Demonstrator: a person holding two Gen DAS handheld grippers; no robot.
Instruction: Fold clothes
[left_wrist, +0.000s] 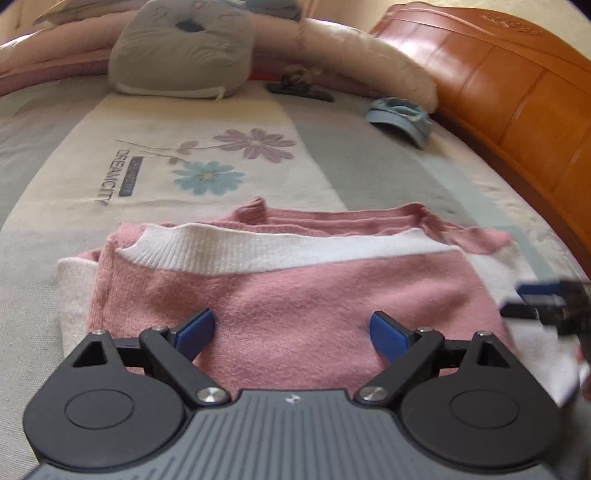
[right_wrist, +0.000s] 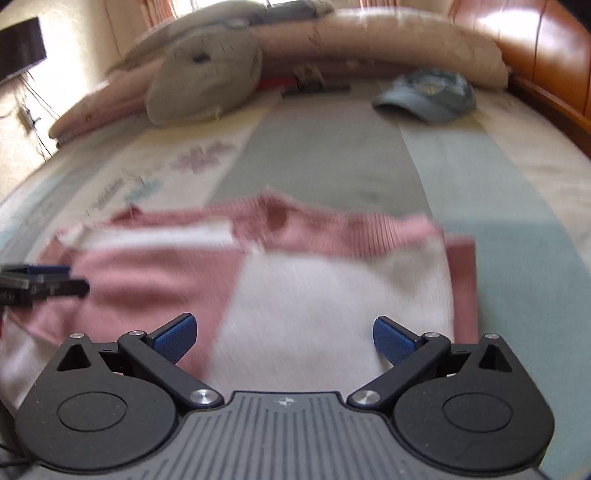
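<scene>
A pink and white knitted sweater (left_wrist: 295, 291) lies folded into a compact rectangle on the bed, with its white ribbed band across the top. My left gripper (left_wrist: 293, 334) hovers open over the sweater's near pink part, nothing between its blue pads. In the right wrist view the same sweater (right_wrist: 314, 291) shows blurred, pink on the left and white on the right. My right gripper (right_wrist: 284, 338) is open above the white part. Each gripper shows at the edge of the other's view: the right gripper (left_wrist: 546, 301), the left gripper (right_wrist: 40, 282).
The bedsheet (left_wrist: 351, 166) has grey and cream stripes with printed flowers. A grey plush pillow (left_wrist: 181, 48), a rolled pink quilt (left_wrist: 369, 55), a blue cap (left_wrist: 402, 118) and a dark hair clip (left_wrist: 299, 90) lie at the far end. A wooden headboard (left_wrist: 517, 92) runs along the right.
</scene>
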